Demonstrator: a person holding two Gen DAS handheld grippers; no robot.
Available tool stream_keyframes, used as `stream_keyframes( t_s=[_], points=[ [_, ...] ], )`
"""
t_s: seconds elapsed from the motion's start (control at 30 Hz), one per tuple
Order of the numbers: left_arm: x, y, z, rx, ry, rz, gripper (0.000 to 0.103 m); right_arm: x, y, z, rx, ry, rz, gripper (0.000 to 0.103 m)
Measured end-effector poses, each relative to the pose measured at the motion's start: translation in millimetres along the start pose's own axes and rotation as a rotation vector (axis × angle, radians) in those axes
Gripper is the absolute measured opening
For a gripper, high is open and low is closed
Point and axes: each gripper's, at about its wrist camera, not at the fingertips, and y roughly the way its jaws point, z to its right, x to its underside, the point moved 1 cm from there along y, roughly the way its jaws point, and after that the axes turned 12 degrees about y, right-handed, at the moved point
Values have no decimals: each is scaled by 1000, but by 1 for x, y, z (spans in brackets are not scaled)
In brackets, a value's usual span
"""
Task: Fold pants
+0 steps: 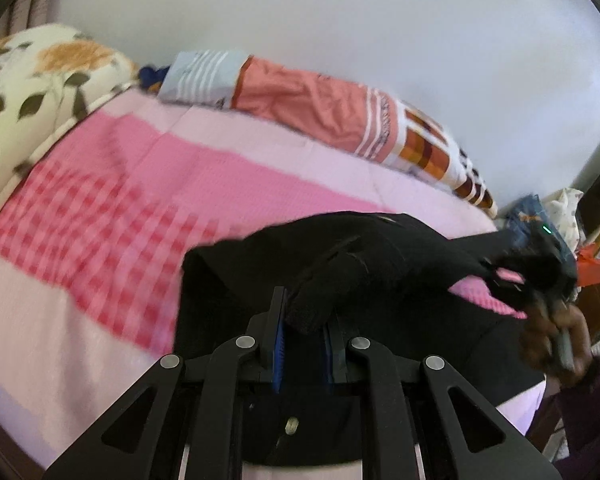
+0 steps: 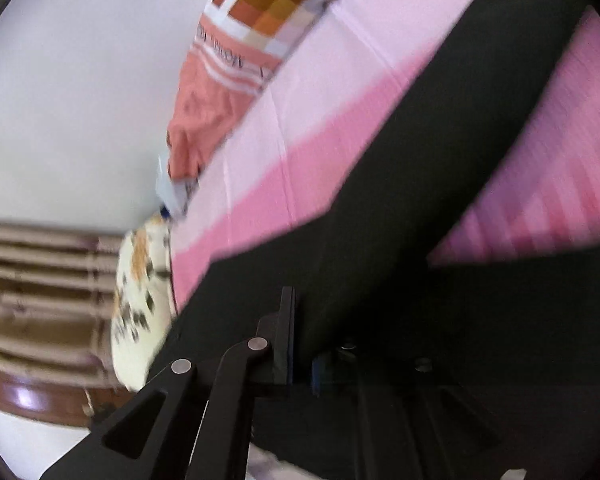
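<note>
Pink bed cover [image 1: 112,184] spread wide under a plain pale wall [image 1: 340,20], banded in light pink, deeper pink and a red-pink check. Floral pillow [image 1: 28,80] at the far left end of the bed. Rolled bedding [image 1: 312,100] along the wall side, salmon in the middle, pale blue stripes at one end, orange and brown squares at the other. Heap of mixed clothes [image 1: 556,216] off the right end of the bed, too blurred to sort.

Black pants [image 1: 380,248] lying across the near part of the cover, partly lifted, a thick fold of the cloth raised toward the left wrist camera. Left tool [image 1: 305,320] clamped on that fold, blue-padded fingers [image 1: 279,344] pressed against the cloth from both sides. Right tool [image 1: 504,280] seen from the left wrist view as a dark blurred shape at the far right edge of the pants, cloth bunched at its tip, a strip of pink cover showing just below; bare hand [image 1: 552,340] and purple sleeve behind it.

From the right wrist view, same pants [image 2: 400,208] running as a broad dark band diagonally over the cover [image 2: 340,80]. Right tool [image 2: 302,344] closed on black cloth, left finger [image 2: 286,332] plain, the other buried under the fabric. Brown striped surface [image 2: 40,280] at left, heavily smeared by motion.
</note>
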Motion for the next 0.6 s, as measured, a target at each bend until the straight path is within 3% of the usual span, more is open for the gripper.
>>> stream_keyframes(
  t_s=[0.27,0.4,0.47,0.5,0.6],
  points=[
    [62,-8,-9,-88,-32,-124,17,100,29,82,65,143,-155,4],
    [87,-6,-12,-211,-29,-196,20,102,25,81,0,109,-150,10],
    [92,-13,-15,-279,-55,-212,22,101,21,87,-99,156,-157,12],
    [92,-17,-17,-295,-64,-205,27,98,19,89,-126,167,-157,17],
    [86,-37,-14,-381,-70,-151,57,80,-11,108,-210,203,-51,27]
  ],
)
